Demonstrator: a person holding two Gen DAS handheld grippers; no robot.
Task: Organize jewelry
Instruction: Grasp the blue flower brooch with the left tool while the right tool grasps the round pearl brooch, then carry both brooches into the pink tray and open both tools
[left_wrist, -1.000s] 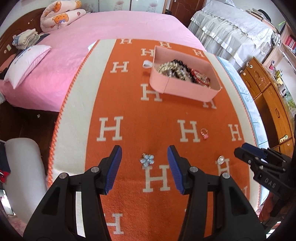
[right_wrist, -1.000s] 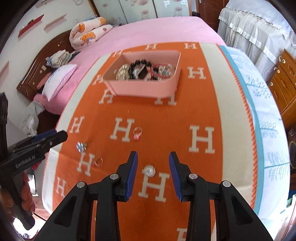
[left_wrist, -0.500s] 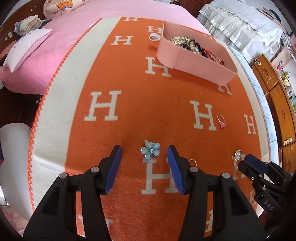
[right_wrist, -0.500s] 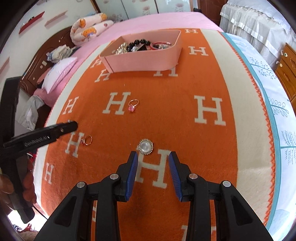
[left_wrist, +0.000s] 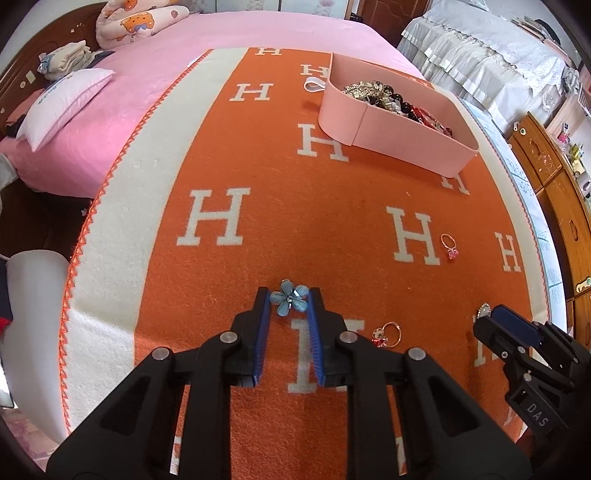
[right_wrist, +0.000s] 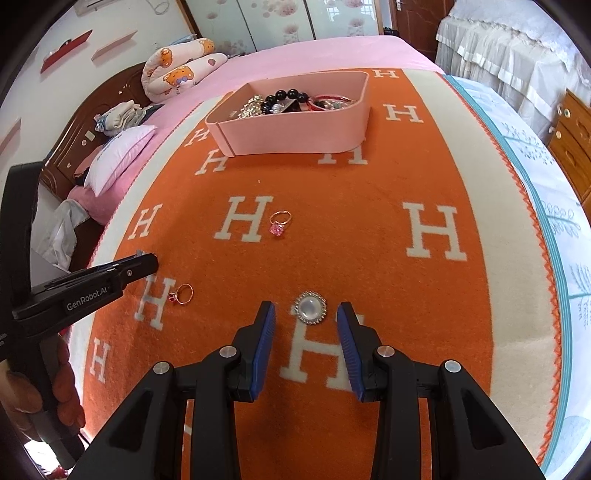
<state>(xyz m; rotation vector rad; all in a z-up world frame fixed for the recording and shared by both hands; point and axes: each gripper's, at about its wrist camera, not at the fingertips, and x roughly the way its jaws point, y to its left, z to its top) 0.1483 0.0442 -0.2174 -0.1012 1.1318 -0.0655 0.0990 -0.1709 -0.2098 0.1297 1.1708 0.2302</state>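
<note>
Two grippers work low over an orange woollen blanket (left_wrist: 332, 206) with a repeating white H pattern, a broad cream border and zigzag orange stitching at its edge. The blanket lies on a pink bedspread (left_wrist: 184, 55); a dark wooden headboard (right_wrist: 74, 147), a white pillow (left_wrist: 62, 99) and a bear-print cushion (right_wrist: 177, 74) sit at the far left. Wooden cabinets (left_wrist: 554, 177) and white ruffled drapery (right_wrist: 498, 55) stand to the right.

Far on the blanket: a pink tray (left_wrist: 399, 144), smooth matte walls with rounded corners, holding tangled beads, chains and bangles.

Left gripper (left_wrist: 290, 301): black frame, blue ribbed pads. Its jaws have just been closing and now stand narrow on a pale blue five-petalled flower brooch (left_wrist: 290, 301), glossy, with a small centre stone; both pads touch the petals' sides. The brooch lies flat on the blanket, near edge, left of centre.

Right gripper (right_wrist: 307, 314): jaws moderately apart, straddling a round brooch (right_wrist: 310, 307) with a milky domed centre and a sparkling rim. Pads stand clear of it on both sides.

Loose pieces: a thin gold ring with a pink square stone (right_wrist: 279, 223), mid-blanket; a gold ring with a red stone (right_wrist: 181, 294) nearer, between the two grippers.

A hand (right_wrist: 55, 391) shows at the left gripper's handle.
</note>
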